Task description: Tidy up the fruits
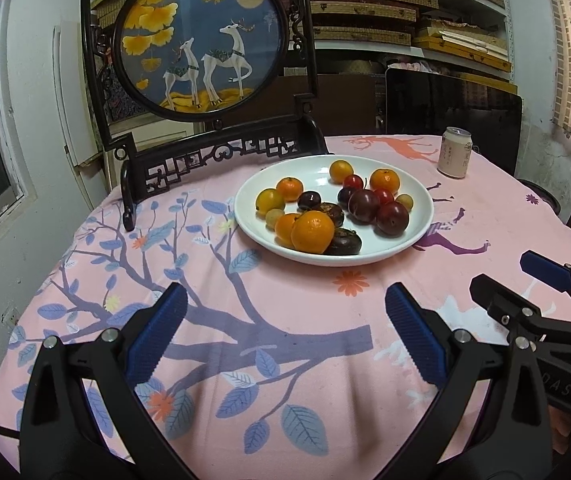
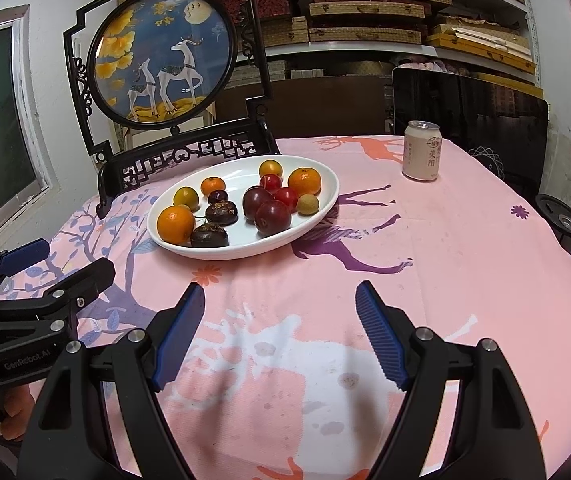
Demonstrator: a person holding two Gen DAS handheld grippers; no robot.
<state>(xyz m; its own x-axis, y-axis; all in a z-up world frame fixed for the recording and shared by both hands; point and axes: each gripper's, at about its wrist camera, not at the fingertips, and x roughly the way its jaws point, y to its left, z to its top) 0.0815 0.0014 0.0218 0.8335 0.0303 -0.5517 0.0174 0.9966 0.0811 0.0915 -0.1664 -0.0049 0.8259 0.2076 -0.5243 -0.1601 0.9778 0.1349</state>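
Both claws low over the pink printed tablecloth [image 2: 465, 248], side by side, each spread wide with nothing between the blue pads. My left gripper [image 1: 285, 336] points up the cloth toward the white oval plate [image 1: 417, 224], which sits straight ahead and slightly right of its line; my right gripper [image 2: 281, 336] has the same plate ahead and off to its left. All the fruit I can see lies on that plate, none loose on the cloth: oranges [image 1: 312, 231] and smaller yellow-orange ones on the left half, dark plums [image 1: 392, 218] and small red ones on the right half, two brown wrinkled fruits [image 1: 343, 243] at the near rim, a couple of pale round ones among them. Kinds are only loosely grouped. The plate's long axis runs across my view, near-left to far-right from the right wrist. Neither claw is clearly nearer; the big orange and brown fruits at the near rim lie closest to the left one. A drink can [image 2: 421, 151] stands well beyond on the right, a carved deer screen [image 1: 201, 40] behind the plate. This fits either fruit awaiting sorting or fruit already gathered.
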